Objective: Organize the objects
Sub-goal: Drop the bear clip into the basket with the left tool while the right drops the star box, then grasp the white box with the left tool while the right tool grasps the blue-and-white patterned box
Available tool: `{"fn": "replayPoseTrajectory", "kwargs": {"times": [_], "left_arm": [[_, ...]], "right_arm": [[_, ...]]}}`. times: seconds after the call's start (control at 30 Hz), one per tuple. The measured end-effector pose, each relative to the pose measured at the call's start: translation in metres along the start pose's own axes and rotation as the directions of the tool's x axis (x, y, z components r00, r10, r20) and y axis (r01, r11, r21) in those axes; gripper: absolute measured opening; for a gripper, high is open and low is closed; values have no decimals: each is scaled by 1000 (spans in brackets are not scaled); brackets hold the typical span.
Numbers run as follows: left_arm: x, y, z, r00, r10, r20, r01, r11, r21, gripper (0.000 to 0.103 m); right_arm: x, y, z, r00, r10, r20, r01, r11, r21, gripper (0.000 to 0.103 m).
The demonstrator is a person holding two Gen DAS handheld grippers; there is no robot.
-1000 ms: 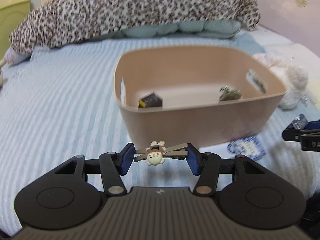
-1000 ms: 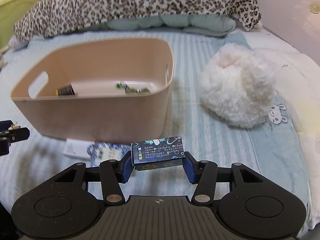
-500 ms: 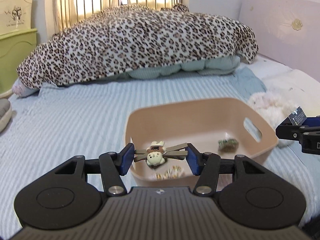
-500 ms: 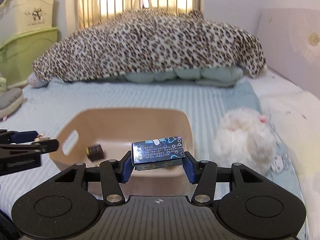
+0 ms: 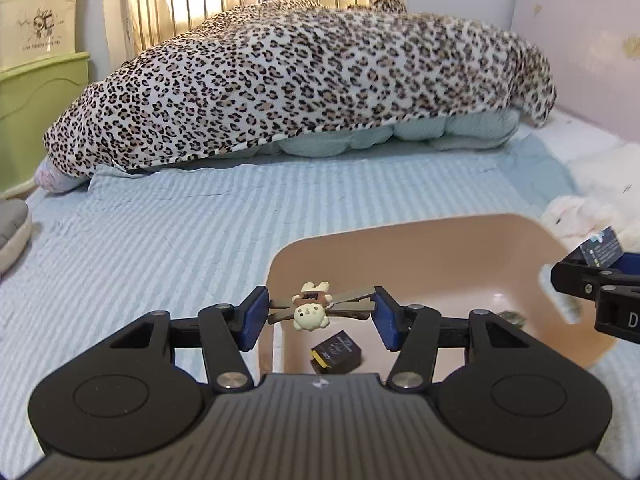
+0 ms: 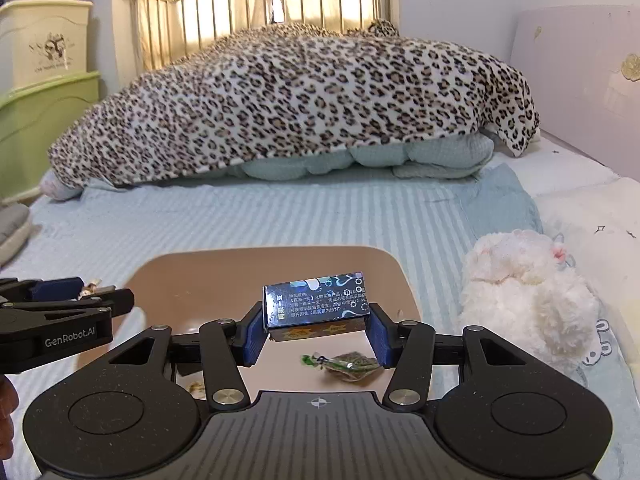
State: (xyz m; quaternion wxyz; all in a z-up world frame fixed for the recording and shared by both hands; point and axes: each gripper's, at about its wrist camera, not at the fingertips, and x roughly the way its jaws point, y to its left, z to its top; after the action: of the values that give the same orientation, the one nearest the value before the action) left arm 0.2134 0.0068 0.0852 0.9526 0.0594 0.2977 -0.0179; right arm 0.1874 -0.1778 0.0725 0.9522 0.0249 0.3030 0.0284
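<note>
Metal clip (image 5: 318,307) with bear charm, light, stiff | left gripper (image 5: 318,312) pinched its ends over bin (image 5: 420,236) | right gripper (image 6: 316,322) clamped box (image 6: 316,300) sides, likely crushable

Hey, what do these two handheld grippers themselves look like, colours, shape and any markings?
Both match: the left gripper and right gripper have matte black bodies with a ribbed grey centre panel, two round black discs at the sides, silver pivot screws and blue finger pads. White "GenRobot.AI" lettering marks the left gripper's side. No cables or sleeves show.
</note>
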Motion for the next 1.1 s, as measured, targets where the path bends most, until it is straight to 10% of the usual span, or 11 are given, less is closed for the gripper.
{"fn": "replayPoseTrajectory", "kwargs": {"times": [0.53, 1.1], "left_arm": [[57, -24, -22, 987, 15, -157, -2, 997, 79, 58], [-10, -17, -15, 995, 1, -104, 6, 997, 72, 84]], "right_arm": [[62, 5, -31, 986, -63, -151, 51, 995, -83, 50], [-16, -9, -28, 996, 8, -90, -15, 997, -70, 83]]}}
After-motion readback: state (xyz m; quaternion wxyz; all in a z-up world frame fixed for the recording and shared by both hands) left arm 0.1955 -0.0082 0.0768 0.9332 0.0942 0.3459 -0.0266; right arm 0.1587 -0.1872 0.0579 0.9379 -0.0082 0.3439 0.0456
